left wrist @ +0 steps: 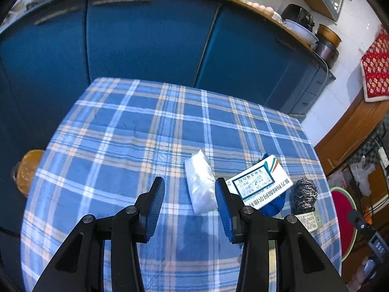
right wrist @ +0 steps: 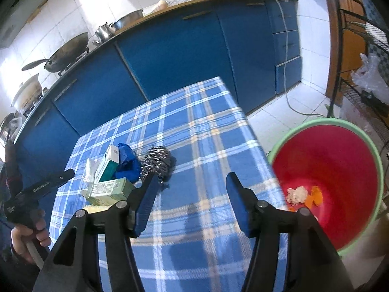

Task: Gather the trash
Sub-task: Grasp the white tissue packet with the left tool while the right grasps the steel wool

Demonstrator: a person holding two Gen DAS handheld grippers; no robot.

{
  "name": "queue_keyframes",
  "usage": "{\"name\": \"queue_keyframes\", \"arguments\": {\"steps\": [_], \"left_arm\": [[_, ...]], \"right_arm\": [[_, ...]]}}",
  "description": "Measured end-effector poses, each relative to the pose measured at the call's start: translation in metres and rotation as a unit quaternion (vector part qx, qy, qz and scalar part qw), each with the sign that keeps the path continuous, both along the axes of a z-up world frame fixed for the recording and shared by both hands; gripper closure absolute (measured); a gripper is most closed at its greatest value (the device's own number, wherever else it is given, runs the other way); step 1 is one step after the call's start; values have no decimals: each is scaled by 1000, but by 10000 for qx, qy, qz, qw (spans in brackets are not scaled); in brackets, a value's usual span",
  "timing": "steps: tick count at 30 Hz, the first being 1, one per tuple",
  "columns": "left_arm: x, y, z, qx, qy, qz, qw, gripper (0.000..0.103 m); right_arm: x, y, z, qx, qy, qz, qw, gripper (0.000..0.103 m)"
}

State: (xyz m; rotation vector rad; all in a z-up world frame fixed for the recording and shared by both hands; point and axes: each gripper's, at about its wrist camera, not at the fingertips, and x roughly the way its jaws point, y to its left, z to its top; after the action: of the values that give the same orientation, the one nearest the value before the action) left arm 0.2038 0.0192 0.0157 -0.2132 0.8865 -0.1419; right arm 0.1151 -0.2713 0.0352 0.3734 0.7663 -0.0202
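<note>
Trash lies in a cluster on the blue plaid tablecloth [left wrist: 145, 133]. My left gripper [left wrist: 189, 181] is open just above the cloth. A crumpled white tissue [left wrist: 200, 182] lies right ahead of it, beside its right finger and untouched. Further right are a printed white box [left wrist: 260, 182] on a blue cloth [left wrist: 273, 205], a steel-wool scourer [left wrist: 305, 193] and a small green box [left wrist: 308, 220]. My right gripper [right wrist: 192, 176] is open and empty over the table's right side, with the scourer [right wrist: 158, 161] ahead of its left finger. The red bucket [right wrist: 340, 150] stands on the floor to the right.
The bucket holds a crumpled paper wad [right wrist: 296, 194] and orange scraps [right wrist: 316, 194]. Blue cabinets [right wrist: 170, 48] run behind the table, with pots on the counter. A wire rack [right wrist: 359, 48] stands at the right. A person's hand [right wrist: 29, 231] grips the left tool's handle.
</note>
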Motion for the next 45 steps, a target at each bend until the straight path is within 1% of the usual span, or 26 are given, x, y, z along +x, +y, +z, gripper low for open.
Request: {"name": "queue_keyframes", "arguments": {"steps": [5,9,12,16,23,25,27,29,32,35,37,41,45], "left_arm": [[12,-3,-8,-156,103,34,9998,59],[19,-9,-14,-151,181,5,9997,59],[23,-11,-20,-110,220,20,9997,59],[27,-12,-27,-155,293,-8,9994,59],[29,-13,-32,-148,203,-40,9997,59],[29,-12,-32,-178,187,-48,9997,59],[29,-11,-33,-210,170,-62,9996,62],[29,-10,-34,-245,168,-52,9995,66],[29,-3,-36,-281,224,99,9993,67],[30,1,-39,-195,258,207,9993,68],[30,1,-39,-177,245,197,9993,68],[29,-1,-39,-130,211,173,9995,69],[27,-1,-39,-59,160,155,9997,70]], "right_arm": [[22,17,-4,20,72,147,9999,43],[38,27,-5,44,73,246,9997,43],[49,36,-8,-38,98,287,9995,43],[62,44,-16,-136,184,333,9992,43],[75,46,-35,-111,427,387,9983,43],[76,45,-39,-36,427,404,9983,43],[77,45,-39,13,415,419,9983,43],[78,43,-40,70,396,425,9983,43],[78,40,-42,185,431,378,9982,46],[80,40,-44,151,449,370,9982,48],[80,42,-44,141,443,405,9981,50],[81,47,-47,154,452,544,9974,59],[80,50,-46,133,400,609,9973,64]]}}
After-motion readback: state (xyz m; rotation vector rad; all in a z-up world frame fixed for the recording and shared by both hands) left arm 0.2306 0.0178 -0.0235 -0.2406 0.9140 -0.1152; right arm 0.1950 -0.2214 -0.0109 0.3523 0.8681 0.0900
